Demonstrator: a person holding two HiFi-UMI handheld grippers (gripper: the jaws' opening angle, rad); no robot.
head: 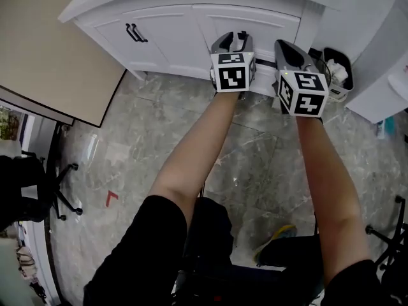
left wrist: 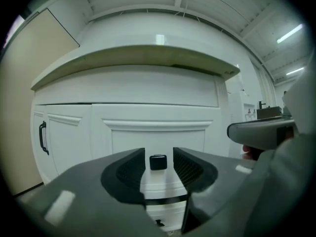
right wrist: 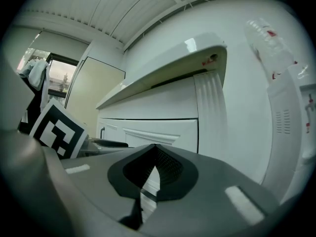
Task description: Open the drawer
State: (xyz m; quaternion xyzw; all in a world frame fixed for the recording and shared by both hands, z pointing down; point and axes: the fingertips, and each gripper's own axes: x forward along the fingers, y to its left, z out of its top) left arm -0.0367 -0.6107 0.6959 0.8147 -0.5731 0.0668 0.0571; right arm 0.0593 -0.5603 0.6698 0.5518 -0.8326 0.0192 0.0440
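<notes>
Drawer knob (left wrist: 158,162) sits between the parted jaws of the left claw (left wrist: 159,153).

No legible text, brand or number is found in any view. Black-and-white square markers (head: 232,75), patterns only, are borne by the left gripper (head: 237,40) and the right gripper (head: 287,46). A red angle mark (head: 111,197) is noted on the floor (head: 255,164). Faint red print (right wrist: 269,33) is too blurred to be read.

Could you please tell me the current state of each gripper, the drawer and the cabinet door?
Left gripper: open, jaws either side of the black knob, not gripping it.
Right gripper: shut, empty.
Drawer: closed.
Cabinet door: closed.
</notes>
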